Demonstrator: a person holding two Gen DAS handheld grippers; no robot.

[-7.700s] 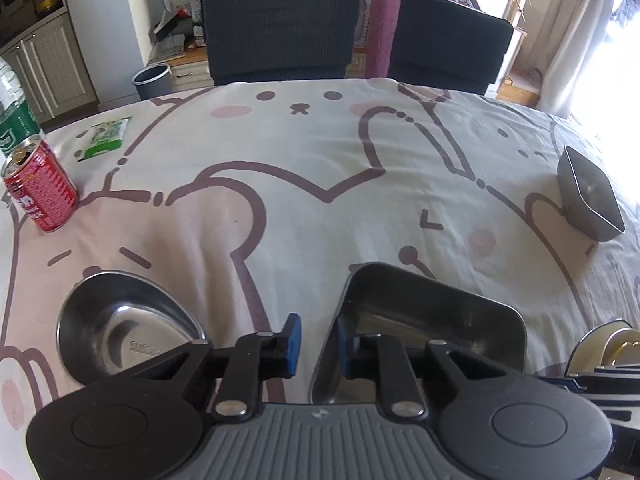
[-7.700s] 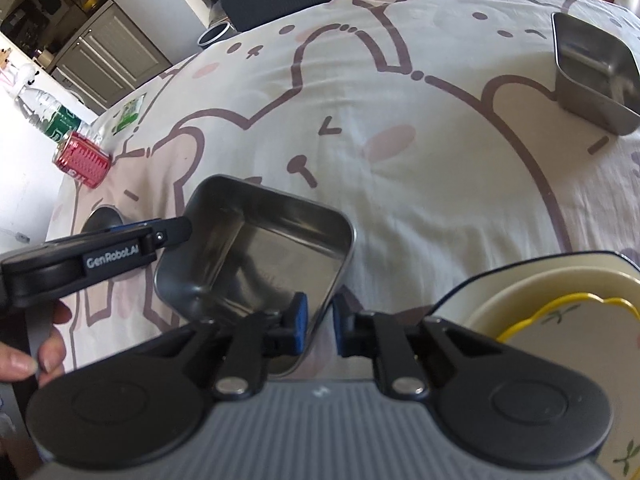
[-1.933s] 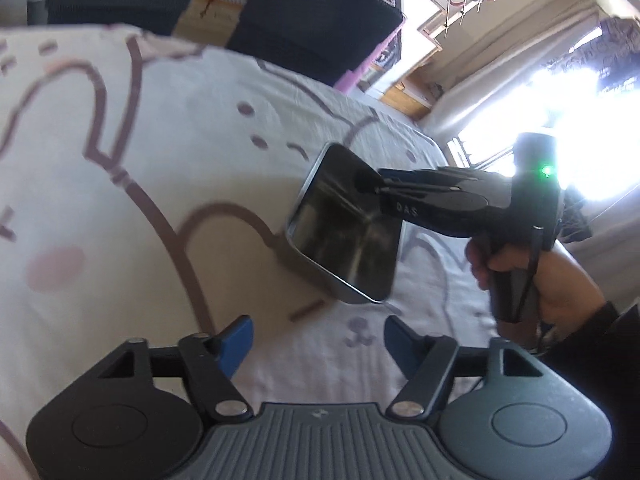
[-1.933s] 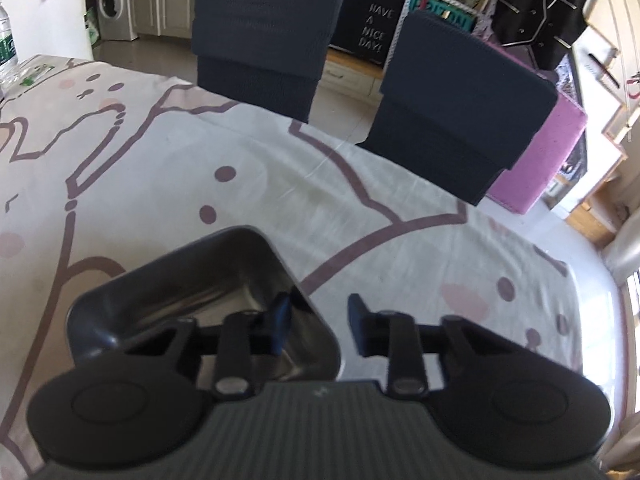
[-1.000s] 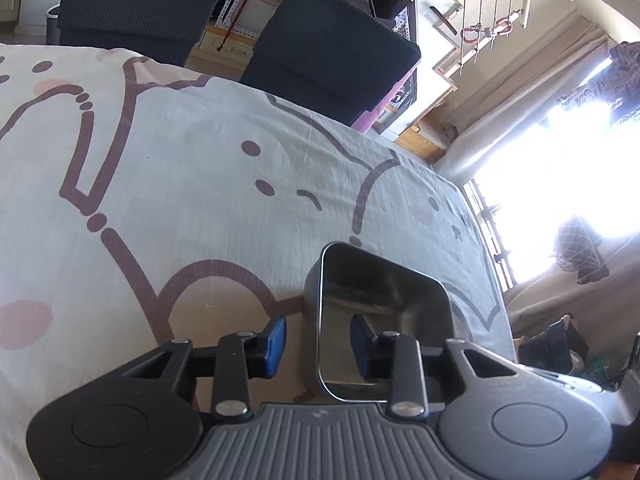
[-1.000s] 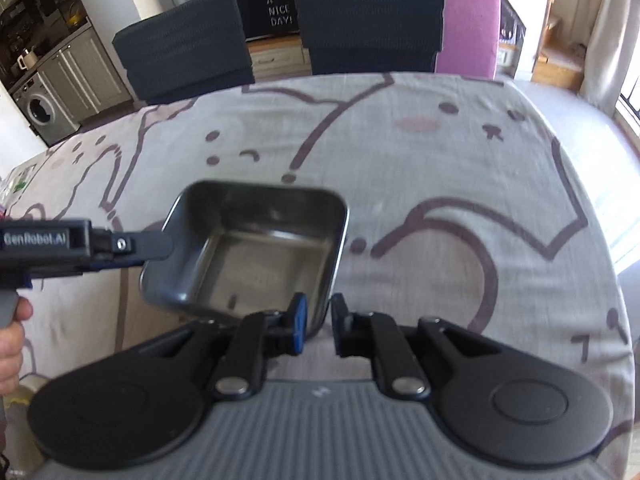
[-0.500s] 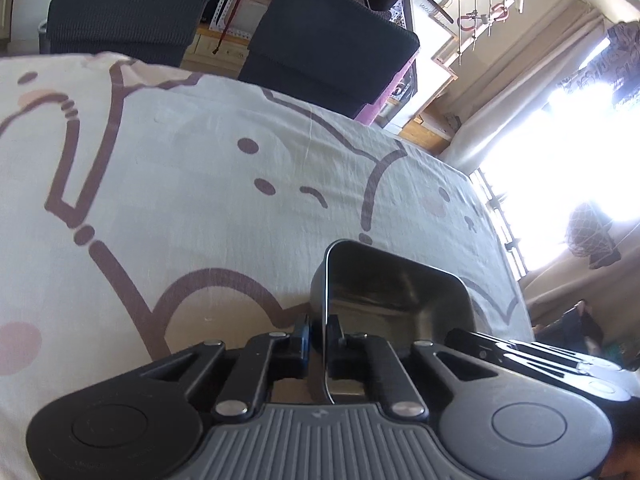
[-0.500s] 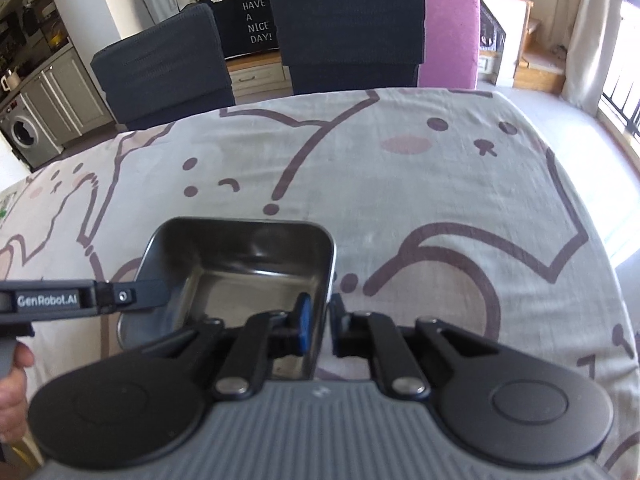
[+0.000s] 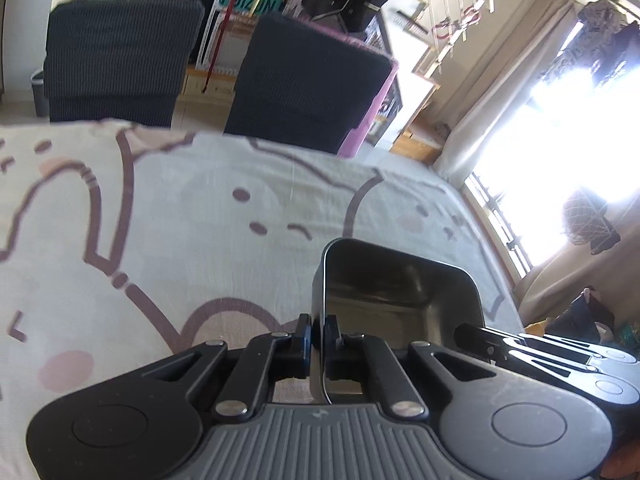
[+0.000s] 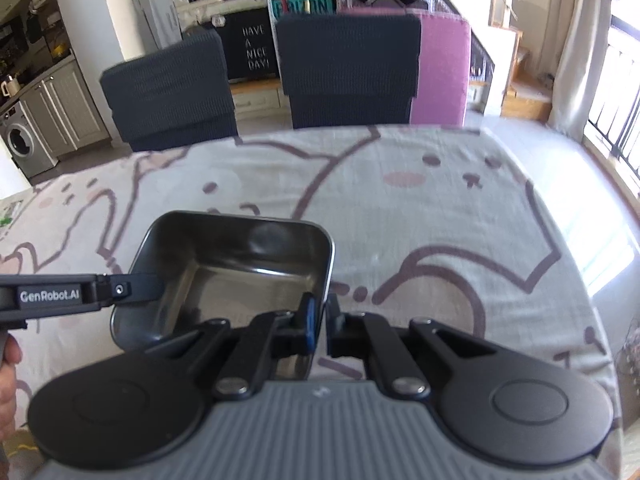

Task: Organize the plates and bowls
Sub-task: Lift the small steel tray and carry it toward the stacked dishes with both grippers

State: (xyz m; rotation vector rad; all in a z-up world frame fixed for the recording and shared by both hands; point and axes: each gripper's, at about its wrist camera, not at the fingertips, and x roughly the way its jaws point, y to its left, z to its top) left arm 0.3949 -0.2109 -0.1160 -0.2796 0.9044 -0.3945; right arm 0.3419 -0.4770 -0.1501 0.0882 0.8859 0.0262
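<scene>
Left gripper [image 9: 318, 338]: clenched on the left wall of the steel tray [image 9: 384, 292], lower centre of its frame. Right gripper [image 10: 320, 326]: clenched on the tray's [image 10: 224, 264] right wall, lower centre. Tray: square, held between both tools above the tablecloth [image 10: 420, 208]. Two dark chairs [image 10: 348, 68] behind the table, upper frame; a purple panel [image 10: 442, 68] beside the right one.
</scene>
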